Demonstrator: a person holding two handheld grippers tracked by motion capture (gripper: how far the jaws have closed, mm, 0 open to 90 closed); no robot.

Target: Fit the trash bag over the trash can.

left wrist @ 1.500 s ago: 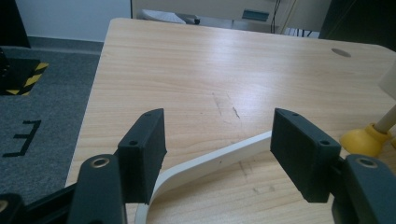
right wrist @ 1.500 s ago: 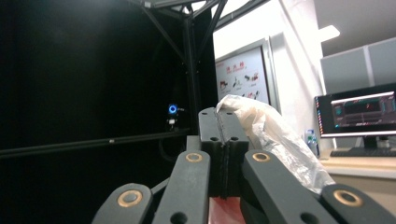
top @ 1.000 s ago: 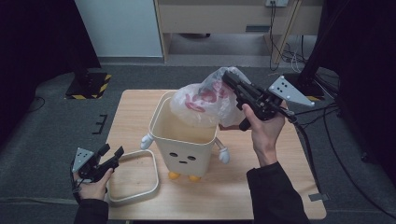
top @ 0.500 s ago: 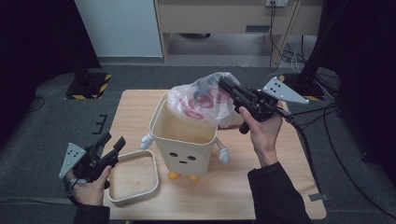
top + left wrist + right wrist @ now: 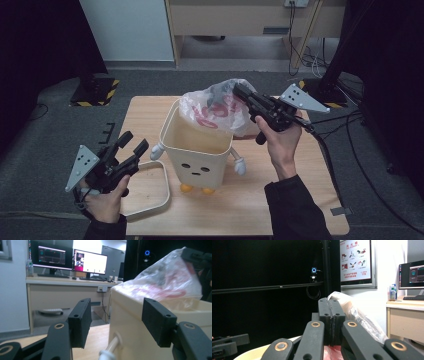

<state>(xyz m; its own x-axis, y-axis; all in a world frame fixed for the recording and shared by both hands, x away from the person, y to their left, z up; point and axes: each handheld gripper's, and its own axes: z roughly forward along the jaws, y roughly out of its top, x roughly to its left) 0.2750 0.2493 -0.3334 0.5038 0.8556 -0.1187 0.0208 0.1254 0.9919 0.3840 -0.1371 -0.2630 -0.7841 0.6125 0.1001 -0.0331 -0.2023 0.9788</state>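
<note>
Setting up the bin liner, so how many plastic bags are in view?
1: the plastic bag hangs over the far rim of the cream bin, pinched by the right gripper. Others could be hidden inside.

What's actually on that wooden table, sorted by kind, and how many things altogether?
Cream bin with a face: 1
Cream rim ring lying flat: 1
Clear plastic bag with red print, pinched by the right gripper over the bin: 1
Total: 3
</note>
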